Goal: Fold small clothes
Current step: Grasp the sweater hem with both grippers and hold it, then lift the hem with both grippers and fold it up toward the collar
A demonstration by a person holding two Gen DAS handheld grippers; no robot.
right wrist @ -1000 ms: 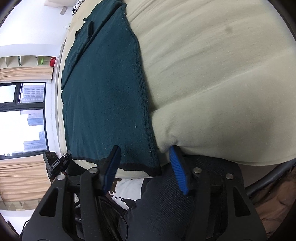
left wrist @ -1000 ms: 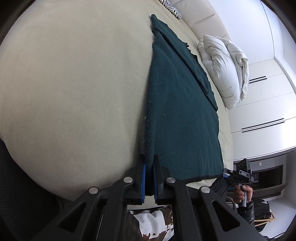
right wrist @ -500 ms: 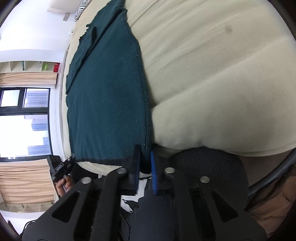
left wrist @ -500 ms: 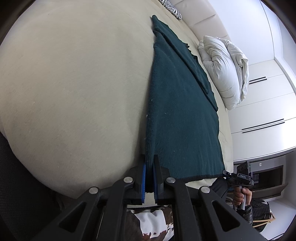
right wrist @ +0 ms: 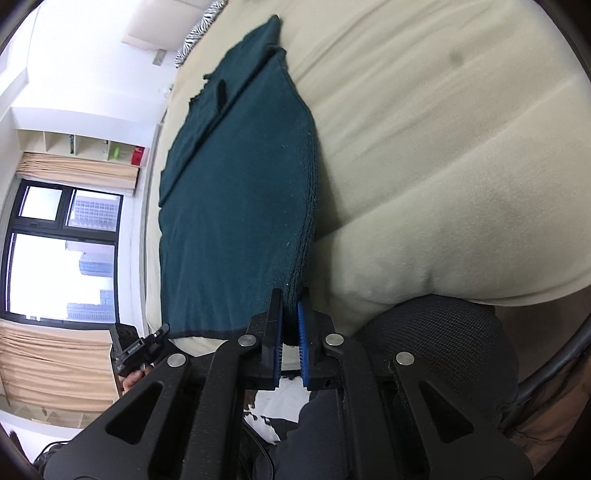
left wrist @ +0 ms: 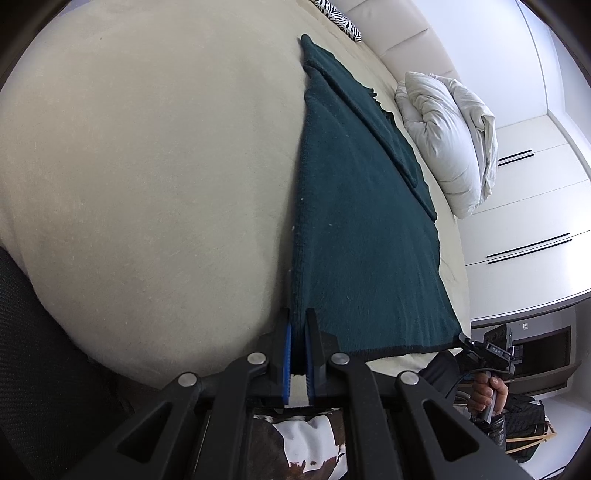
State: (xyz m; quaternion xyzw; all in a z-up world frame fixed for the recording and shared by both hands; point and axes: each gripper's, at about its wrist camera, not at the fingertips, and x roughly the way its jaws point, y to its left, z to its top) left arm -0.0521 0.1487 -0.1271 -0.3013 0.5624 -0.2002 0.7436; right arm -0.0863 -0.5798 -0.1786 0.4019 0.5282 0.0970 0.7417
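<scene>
A dark green knit garment [left wrist: 362, 229] lies flat on the beige bed [left wrist: 147, 166], a sleeve folded along its far side. My left gripper [left wrist: 297, 325] is shut on its near hem corner at the bed's edge. In the right wrist view the same garment [right wrist: 236, 221] shows, and my right gripper [right wrist: 290, 306] is shut on the other near hem corner, which is lifted a little off the bed [right wrist: 443, 166]. The right gripper also shows in the left wrist view [left wrist: 491, 350], and the left gripper in the right wrist view [right wrist: 140, 347].
A white bunched duvet [left wrist: 450, 140] lies at the bed's far side by white wardrobes [left wrist: 535, 221]. A zebra-print pillow [left wrist: 340, 18] sits at the head. A window with curtains [right wrist: 55, 240] is on the left. A black mesh chair [right wrist: 443, 350] stands by the bed's edge.
My right gripper went from open around the hem corner to shut on it and has lifted it slightly. My left gripper stayed shut on its corner.
</scene>
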